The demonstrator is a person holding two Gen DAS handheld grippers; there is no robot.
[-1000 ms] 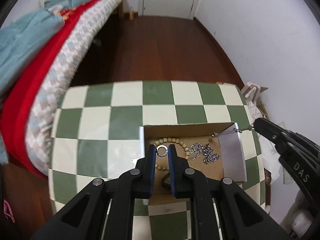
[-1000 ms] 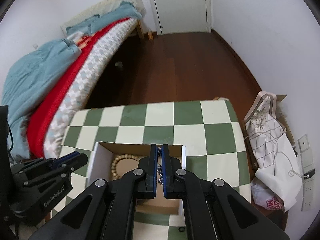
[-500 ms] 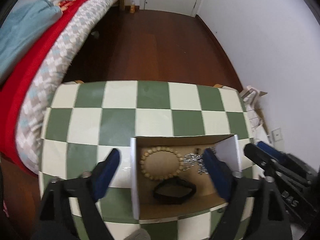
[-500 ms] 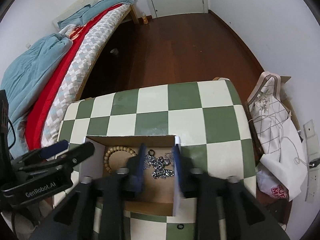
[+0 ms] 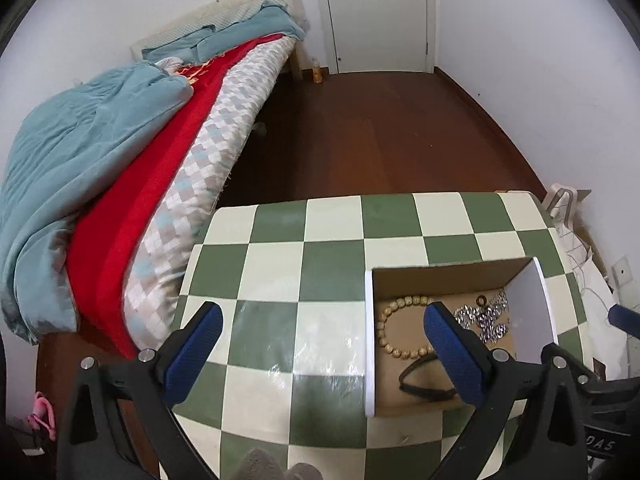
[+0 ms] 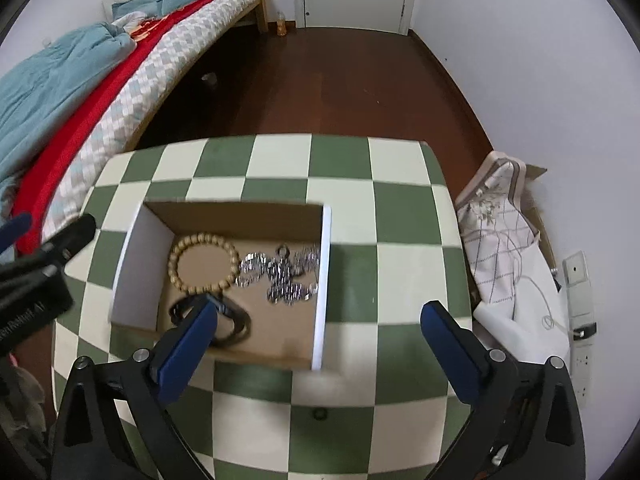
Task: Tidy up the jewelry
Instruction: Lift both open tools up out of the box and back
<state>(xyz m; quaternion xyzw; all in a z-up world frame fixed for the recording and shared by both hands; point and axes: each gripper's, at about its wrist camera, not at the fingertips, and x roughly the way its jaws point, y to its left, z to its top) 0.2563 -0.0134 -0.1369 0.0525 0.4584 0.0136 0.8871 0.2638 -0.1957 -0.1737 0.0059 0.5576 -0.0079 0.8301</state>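
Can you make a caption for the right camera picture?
Open tool above a box holding beads, chain, black band.

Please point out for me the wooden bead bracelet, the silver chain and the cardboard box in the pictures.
wooden bead bracelet (image 6: 175,276): right wrist view, on the beads of its left arc.
silver chain (image 6: 280,276): right wrist view, on the middle of the heap.
cardboard box (image 6: 236,218): right wrist view, on its far inner wall.
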